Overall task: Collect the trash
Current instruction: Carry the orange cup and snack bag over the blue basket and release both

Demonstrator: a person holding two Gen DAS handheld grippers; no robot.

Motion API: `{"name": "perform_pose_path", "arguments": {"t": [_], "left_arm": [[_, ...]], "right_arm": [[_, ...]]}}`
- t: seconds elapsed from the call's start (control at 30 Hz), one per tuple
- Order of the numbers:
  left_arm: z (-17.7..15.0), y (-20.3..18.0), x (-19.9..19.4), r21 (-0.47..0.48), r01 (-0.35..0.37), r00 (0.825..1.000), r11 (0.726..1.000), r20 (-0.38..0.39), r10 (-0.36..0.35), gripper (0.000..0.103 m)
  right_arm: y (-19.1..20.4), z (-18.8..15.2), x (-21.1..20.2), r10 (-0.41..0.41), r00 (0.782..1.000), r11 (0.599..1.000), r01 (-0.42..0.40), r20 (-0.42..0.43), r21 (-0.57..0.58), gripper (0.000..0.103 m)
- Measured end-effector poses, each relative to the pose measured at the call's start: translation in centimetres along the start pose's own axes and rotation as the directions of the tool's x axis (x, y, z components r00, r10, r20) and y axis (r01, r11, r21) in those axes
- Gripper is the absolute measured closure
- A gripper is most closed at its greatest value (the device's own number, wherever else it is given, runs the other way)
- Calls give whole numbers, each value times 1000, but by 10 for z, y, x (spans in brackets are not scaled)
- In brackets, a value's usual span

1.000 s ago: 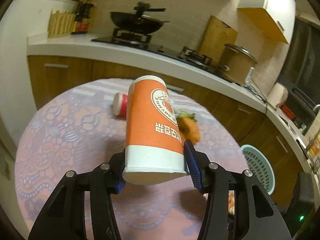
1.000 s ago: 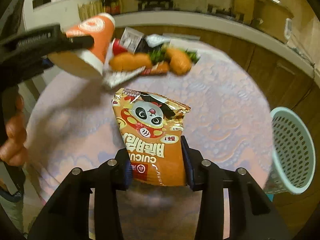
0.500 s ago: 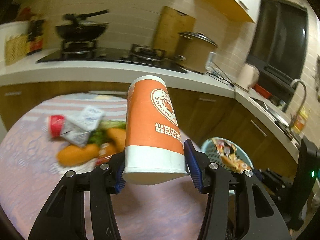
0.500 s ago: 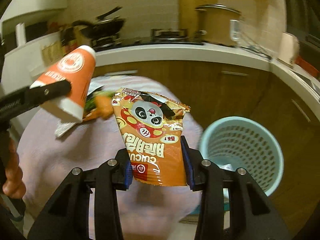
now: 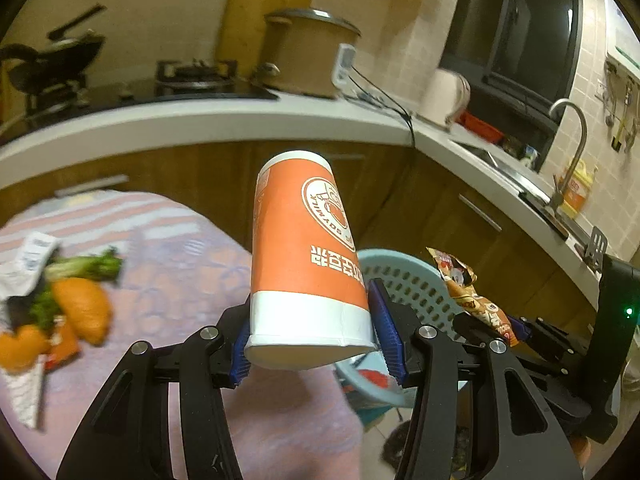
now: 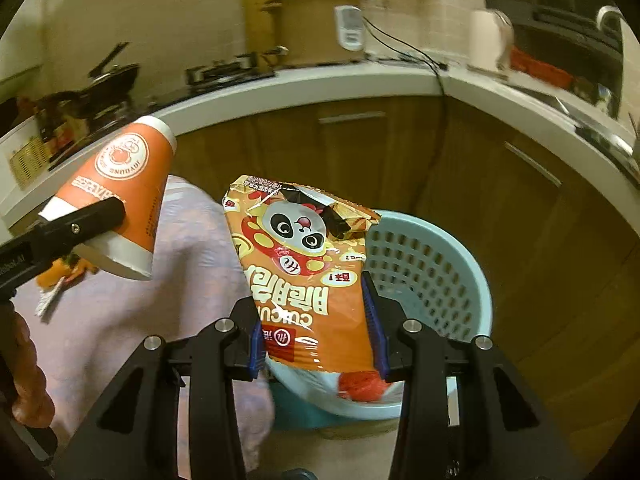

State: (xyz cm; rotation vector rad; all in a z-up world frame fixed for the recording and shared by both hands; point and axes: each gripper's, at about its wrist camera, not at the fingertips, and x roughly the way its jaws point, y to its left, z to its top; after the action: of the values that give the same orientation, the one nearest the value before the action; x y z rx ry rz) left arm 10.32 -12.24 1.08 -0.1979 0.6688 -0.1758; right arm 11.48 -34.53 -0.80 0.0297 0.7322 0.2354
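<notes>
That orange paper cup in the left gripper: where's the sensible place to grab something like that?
By the white band at its rim end, from the two sides, as the left gripper does now. The orange soy-milk cup is round and tapered, so the blue pads squeeze across its widest part, where the rolled rim probably stiffens the thin wall.
</notes>
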Motion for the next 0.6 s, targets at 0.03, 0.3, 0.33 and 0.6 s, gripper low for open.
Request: {"name": "perform_pose_path", "arguments": {"t": [0.03,0.3,0.33,0.6], "left_arm": [[-1,-4,8,6,9,1000,1000,-13,-9,53],[-16,-31,82,5,100,980,995,-174,-98,52],[-19,-33,89,3,113,975,994,-193,-110,52],[-30,-40,106,-11,144,959,989,-243,-143,36]], "right_arm": [[-9,-1,6,-7,1000,1000,7,-16,17,66],[-61,-23,58,9,981,987,23,-193,162,63],[-66,-26,62,1,978,985,35,-208,172,63],[-85,-34,70,2,971,973,53,-239,222,35]]}}
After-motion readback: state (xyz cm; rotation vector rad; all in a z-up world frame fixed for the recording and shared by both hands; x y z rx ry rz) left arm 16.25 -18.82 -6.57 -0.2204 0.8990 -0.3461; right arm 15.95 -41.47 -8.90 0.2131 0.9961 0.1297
